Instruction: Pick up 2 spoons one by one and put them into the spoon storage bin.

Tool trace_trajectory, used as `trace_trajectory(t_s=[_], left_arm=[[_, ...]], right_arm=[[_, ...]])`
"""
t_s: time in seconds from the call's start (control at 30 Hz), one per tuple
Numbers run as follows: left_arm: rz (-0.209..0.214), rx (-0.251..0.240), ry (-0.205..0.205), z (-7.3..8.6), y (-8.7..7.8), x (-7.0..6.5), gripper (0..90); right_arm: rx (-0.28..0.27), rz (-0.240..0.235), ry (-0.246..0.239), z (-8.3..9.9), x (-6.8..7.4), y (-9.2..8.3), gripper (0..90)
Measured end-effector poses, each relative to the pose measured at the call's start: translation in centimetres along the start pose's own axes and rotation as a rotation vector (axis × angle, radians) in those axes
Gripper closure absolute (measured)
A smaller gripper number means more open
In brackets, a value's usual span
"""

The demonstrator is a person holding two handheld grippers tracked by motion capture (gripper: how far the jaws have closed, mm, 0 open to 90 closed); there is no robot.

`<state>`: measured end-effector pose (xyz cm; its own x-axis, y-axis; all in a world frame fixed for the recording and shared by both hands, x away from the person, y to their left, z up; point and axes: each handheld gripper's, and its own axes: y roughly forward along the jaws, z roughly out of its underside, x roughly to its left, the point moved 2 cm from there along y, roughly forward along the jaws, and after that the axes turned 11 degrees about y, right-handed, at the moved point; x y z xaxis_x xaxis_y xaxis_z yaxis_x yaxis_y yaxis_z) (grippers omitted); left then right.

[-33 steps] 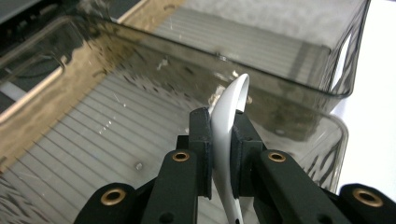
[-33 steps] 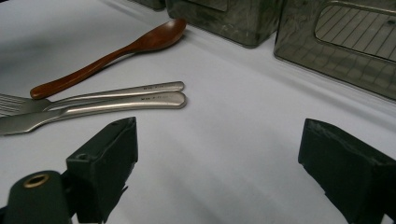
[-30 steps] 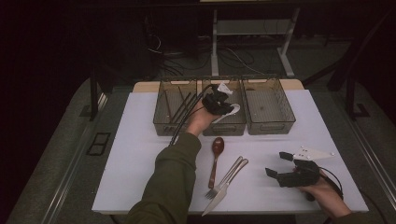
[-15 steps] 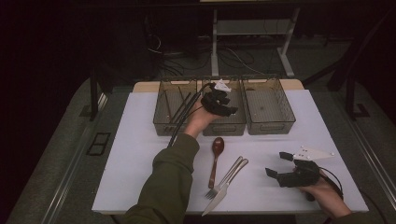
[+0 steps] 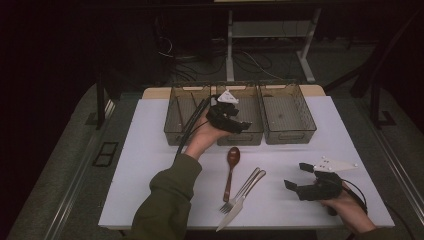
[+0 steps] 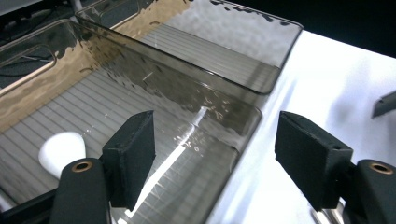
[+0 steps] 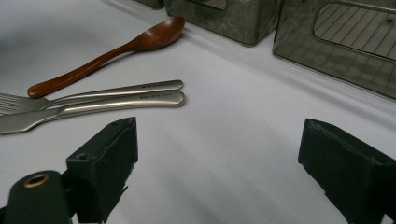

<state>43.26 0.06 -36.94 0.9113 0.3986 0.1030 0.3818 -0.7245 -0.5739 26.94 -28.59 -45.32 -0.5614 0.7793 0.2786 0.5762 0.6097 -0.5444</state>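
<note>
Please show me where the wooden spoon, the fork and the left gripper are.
wooden spoon (image 5: 233,155): high view, on its bowl.
fork (image 5: 228,206): high view, on its tines.
left gripper (image 5: 240,127): high view, between its fingertips.

The fork and knife run off the right gripper view's left edge.

An olive-green sleeve covers the left arm; each black tool carries brass-coloured screws and a trailing black cable.

White table with three trays, spoon, fork, knife
</note>
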Motion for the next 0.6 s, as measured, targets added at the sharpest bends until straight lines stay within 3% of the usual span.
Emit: trace_trajectory(t_s=[0.37,0.5,0.6], left_arm=[[-0.009,0.004,0.014,1.9,-2.7,-2.8,27.3],[0.0,0.014,0.007,3.4,-3.3,-3.9,31.6],[0.016,0.019,-0.004,4.7,-3.8,-4.8,39.7]], right_arm=[[0.003,0.004,0.005,0.0,0.0,0.0,11.5],[0.003,0.005,0.007,0.0,0.0,0.0,11.6],[0.007,0.006,0.012,0.0,0.0,0.0,11.6]])
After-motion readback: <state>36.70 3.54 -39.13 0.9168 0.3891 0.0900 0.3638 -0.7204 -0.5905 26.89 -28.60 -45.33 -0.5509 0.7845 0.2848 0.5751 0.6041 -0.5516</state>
